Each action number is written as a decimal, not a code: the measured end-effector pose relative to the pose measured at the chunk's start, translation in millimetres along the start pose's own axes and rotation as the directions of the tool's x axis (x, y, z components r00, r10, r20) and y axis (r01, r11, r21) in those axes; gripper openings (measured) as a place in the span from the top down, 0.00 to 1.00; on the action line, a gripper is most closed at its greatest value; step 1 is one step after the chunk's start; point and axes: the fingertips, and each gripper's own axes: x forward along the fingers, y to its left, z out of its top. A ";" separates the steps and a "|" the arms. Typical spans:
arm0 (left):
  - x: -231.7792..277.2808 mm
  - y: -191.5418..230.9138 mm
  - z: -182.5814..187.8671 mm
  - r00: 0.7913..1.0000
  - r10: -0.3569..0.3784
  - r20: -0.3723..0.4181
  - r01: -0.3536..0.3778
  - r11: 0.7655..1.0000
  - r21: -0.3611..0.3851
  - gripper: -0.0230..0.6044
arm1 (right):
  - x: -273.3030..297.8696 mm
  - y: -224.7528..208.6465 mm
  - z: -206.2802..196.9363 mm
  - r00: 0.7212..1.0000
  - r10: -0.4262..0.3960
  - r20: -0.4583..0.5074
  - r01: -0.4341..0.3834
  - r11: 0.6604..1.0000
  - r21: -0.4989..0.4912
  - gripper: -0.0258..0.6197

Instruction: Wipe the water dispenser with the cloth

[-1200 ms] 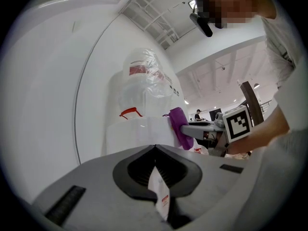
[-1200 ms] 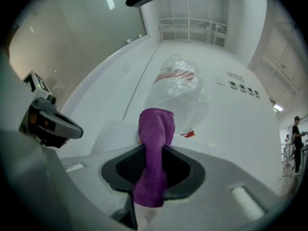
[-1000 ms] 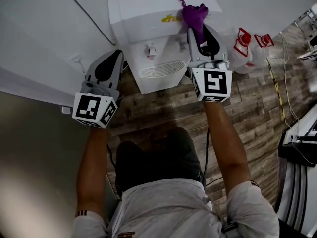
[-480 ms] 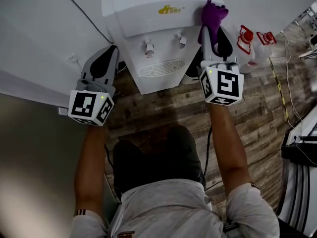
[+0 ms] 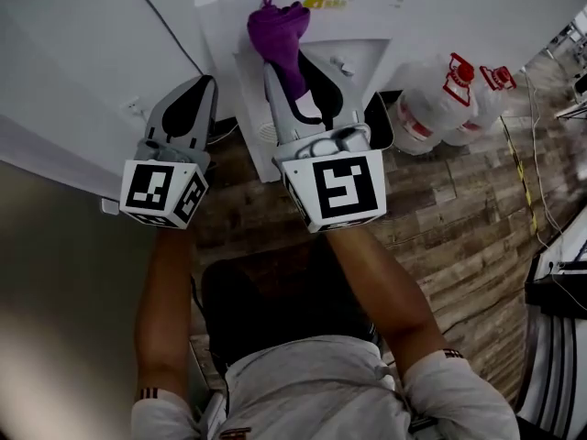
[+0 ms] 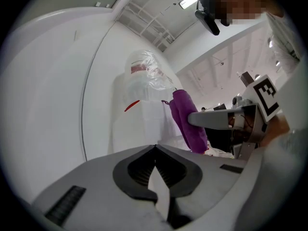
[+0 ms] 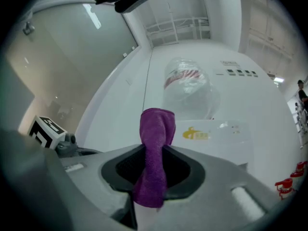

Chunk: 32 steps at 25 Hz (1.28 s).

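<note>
White water dispenser (image 5: 376, 26) stands against the wall, upended bottle (image 7: 185, 88) on top, spare bottles (image 5: 440, 99) on the floor at its right. Left gripper (image 5: 200, 85) hangs off the dispenser's left flank, jaws pressed together on nothing. Right gripper (image 5: 292, 76) is the nearer one, centred on the front panel, jaws clenched on the purple cloth (image 5: 280, 30). The cloth sticks out past the jaw tips as a bunched roll, long axis in line with the gripper, free end toward the panel's upper left – contact not certain. Judgement: wiping is the right hand's job, pushing forward.
</note>
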 end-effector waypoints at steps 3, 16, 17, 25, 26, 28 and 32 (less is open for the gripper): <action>-6.5 3.2 -10.1 1.000 0.012 0.012 -0.012 1.000 0.008 0.96 | 12.1 26.7 -14.5 0.998 0.055 -0.009 -0.055 0.998 -0.006 0.80; -12.3 -9.5 -30.7 0.997 -0.016 0.078 0.013 0.999 0.047 0.96 | 11.2 6.8 -28.6 1.000 -0.007 -0.003 0.006 0.993 -0.120 0.80; -10.5 -11.7 -29.6 0.996 -0.022 0.083 0.018 0.999 0.051 0.96 | 9.2 0.3 -30.2 1.000 -0.016 -0.005 0.015 0.992 -0.123 0.80; -3.2 -26.0 -35.9 0.996 -0.053 0.070 0.052 0.999 0.014 0.96 | -13.9 -79.8 -42.7 0.990 -0.135 -0.048 0.126 0.980 -0.155 0.80; -3.0 -27.9 -37.4 0.996 -0.054 0.069 0.053 0.999 0.012 0.96 | -17.4 -89.3 -43.2 0.988 -0.145 -0.049 0.136 0.978 -0.158 0.80; -1.4 -31.5 -41.9 0.996 -0.056 0.064 0.055 0.998 0.011 0.96 | -23.5 -103.7 -43.1 0.987 -0.156 -0.045 0.147 0.975 -0.165 0.79; 0.3 -36.3 -52.6 0.997 -0.058 0.052 0.058 0.998 0.008 0.96 | -37.4 -118.4 -40.3 0.986 -0.164 -0.028 0.158 0.977 -0.144 0.79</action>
